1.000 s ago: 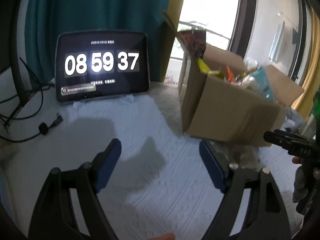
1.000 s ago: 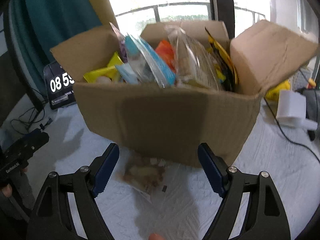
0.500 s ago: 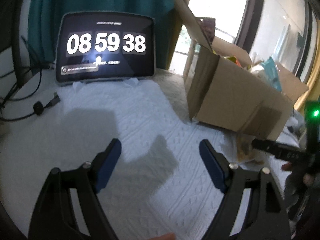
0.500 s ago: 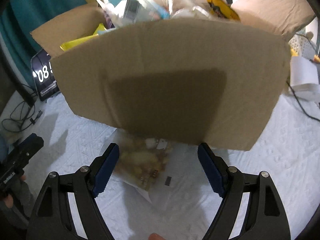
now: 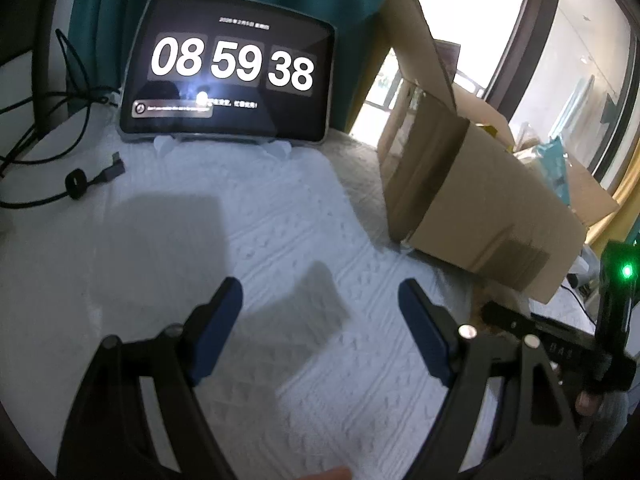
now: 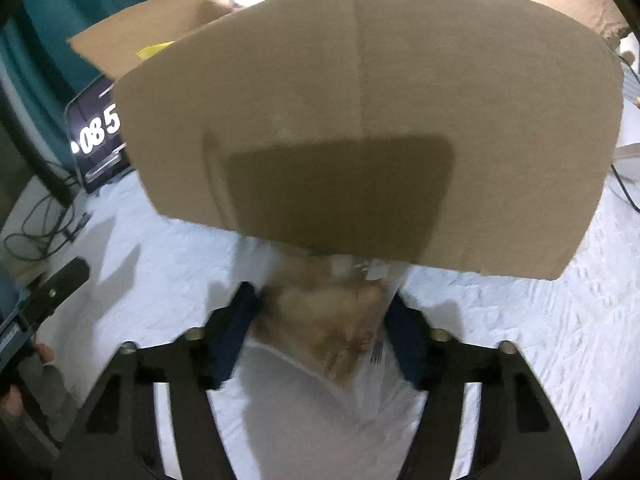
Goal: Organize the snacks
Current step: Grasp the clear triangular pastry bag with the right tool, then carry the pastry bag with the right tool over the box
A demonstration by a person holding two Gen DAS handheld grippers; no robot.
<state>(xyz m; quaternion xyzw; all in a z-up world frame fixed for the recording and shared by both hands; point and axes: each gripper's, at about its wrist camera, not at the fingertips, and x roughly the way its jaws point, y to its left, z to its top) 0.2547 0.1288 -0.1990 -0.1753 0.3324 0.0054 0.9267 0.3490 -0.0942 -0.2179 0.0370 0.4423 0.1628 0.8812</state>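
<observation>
A clear snack bag with brown pieces lies on the white cloth, its far end tucked under the front of a cardboard box full of snack packs. My right gripper is open, low over the cloth, with the bag between its blue fingers. The image is blurred, so I cannot tell whether the pads touch the bag. My left gripper is open and empty above bare cloth, left of the box. The right gripper also shows in the left wrist view.
A tablet clock stands at the back against a teal curtain. Black cables and a plug lie at the left. A white charger and cable sit right of the box. The box flaps stand open.
My right gripper has dropped and moved forward onto the snack bag, and its fingers have closed in around it. My left gripper has edged lower and forward, still open.
</observation>
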